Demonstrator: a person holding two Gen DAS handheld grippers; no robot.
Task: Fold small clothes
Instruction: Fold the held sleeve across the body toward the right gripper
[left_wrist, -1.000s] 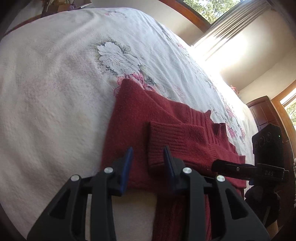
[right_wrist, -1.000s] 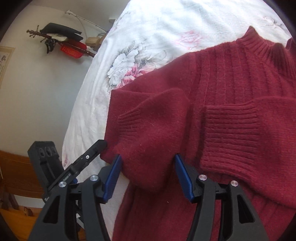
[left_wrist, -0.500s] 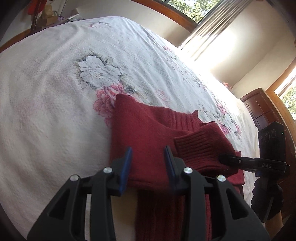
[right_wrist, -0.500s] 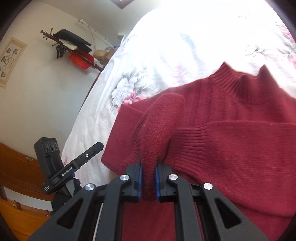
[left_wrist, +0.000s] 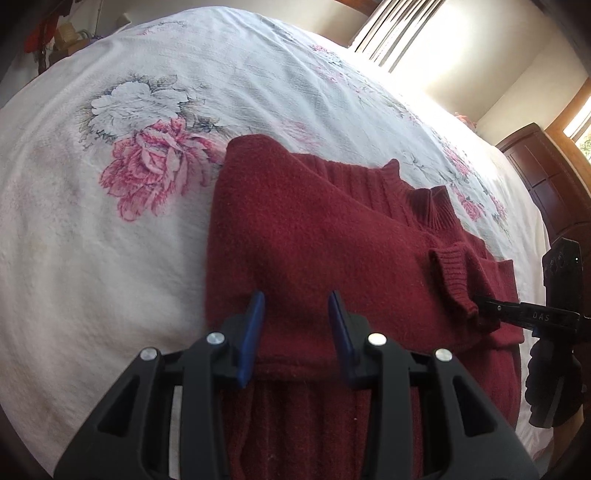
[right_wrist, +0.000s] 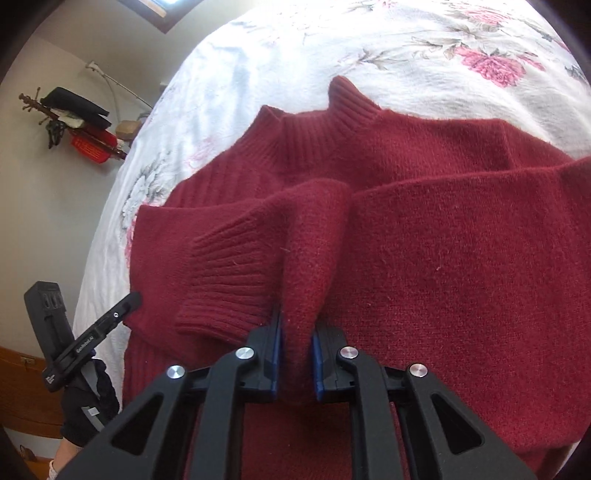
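— Sweater (right_wrist: 443, 258) first: where is it from where you stand?

— Dark red knit, lying on the floral bedspread (left_wrist: 110, 258) straight ahead of both my claws and running under them. Its ribbed collar (right_wrist: 317, 125) is at the far side from my right claw; the hem end passes below my frames and is cut off.

— What is your right claw (right_wrist: 295, 354) doing?

— It is clenched on a raised fold of a sleeve (right_wrist: 314, 240). The blue pads (right_wrist: 275, 354) press the wool from both sides, and the ribbed cuff (right_wrist: 225, 280) hangs just to the left of them. How much cloth sits deeper between the pads I cannot see; my own frame covers it.

— And the left claw (left_wrist: 295, 332)?

— Spread wide, pads apart, just over the folded sleeve on the left part of the sweater. Whether the tips touch the wool or float above it, I cannot tell. From there my right claw shows only as a black bar at the far right edge, beside the cuff.

— Anything else?

— A gloved hand (right_wrist: 85, 413) holds the left tool, low at the left of my right view, half cut off. Dark wooden furniture (left_wrist: 543, 166) sits beyond the bed, its shape unclear.
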